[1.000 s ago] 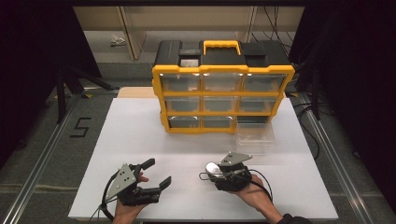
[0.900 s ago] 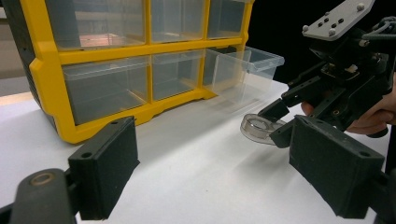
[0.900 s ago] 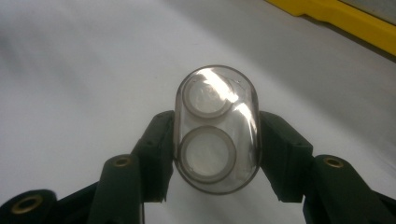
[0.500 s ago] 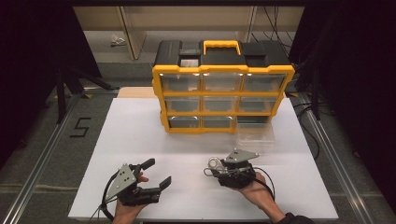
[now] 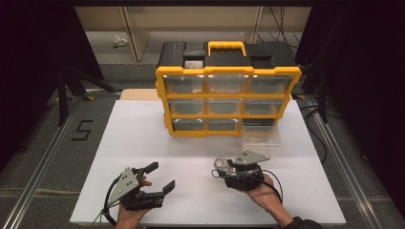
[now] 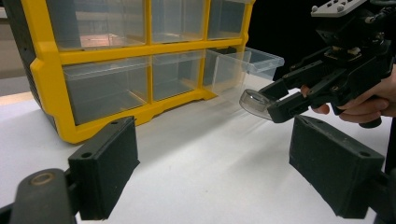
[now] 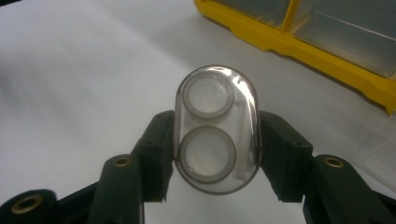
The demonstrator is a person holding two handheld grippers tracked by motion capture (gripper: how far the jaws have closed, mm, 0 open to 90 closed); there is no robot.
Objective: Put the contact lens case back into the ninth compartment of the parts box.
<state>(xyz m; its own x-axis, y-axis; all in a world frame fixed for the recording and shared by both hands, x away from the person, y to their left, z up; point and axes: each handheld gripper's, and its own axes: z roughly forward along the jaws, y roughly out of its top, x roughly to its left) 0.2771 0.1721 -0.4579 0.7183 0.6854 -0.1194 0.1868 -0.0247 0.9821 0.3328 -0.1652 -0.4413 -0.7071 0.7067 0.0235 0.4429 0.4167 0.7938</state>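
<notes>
Dark surroundings frame a white table (image 5: 143, 143); going left to right, your left gripper (image 5: 160, 180) rests low near the front edge, jaws spread wide with nothing between them, pointing toward the middle of the table; it is the farther of the two from the work. To its right, your right gripper (image 5: 220, 167) is clamped on a small clear case (image 7: 216, 128), an oval shell with two round wells in it; the pads press its two long sides, and its long axis runs straight out along the jaws; it is lifted off the table, as the left gripper view shows (image 6: 256, 103).

Behind stands the yellow organizer (image 5: 228, 102), facing you, with clear drawers; its bottom-right drawer (image 5: 261, 136) is pulled out over the table. That open drawer lies beyond the case and to the right of it, near but not touching; your right gripper is plainly the nearer one. My guess is the case belongs there; if so, you must swing the gripper, now pointing left, up and over the drawer's front wall.

Nothing stands on the table between case and drawer; the wall's rim and the yellow frame above it are the likely snags.
</notes>
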